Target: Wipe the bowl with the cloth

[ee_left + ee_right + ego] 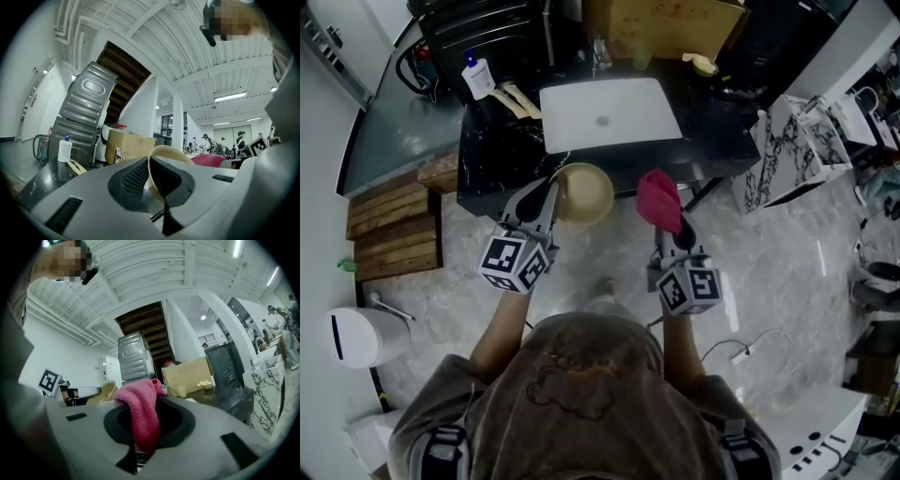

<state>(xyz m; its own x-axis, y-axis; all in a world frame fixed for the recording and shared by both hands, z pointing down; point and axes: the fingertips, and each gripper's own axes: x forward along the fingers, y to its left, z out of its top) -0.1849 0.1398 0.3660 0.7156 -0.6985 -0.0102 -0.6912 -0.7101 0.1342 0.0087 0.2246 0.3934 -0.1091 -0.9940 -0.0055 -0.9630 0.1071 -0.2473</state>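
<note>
A tan bowl (581,193) hangs in the air in front of the dark counter, its rim pinched by my left gripper (553,192), which is shut on it. In the left gripper view the bowl's rim (169,151) rises between the jaws. A pink cloth (659,199) is bunched in my right gripper (673,225), shut on it, a short way right of the bowl and apart from it. The right gripper view has the cloth (142,413) drooping over the jaws, with the bowl (105,392) at the left.
A dark marble counter (506,155) holds a white board (609,112), a soap bottle (477,77) and a cardboard box (661,26). Wooden steps (392,230) stand at the left, a marbled white box (792,150) at the right. A white cable (750,347) lies on the floor.
</note>
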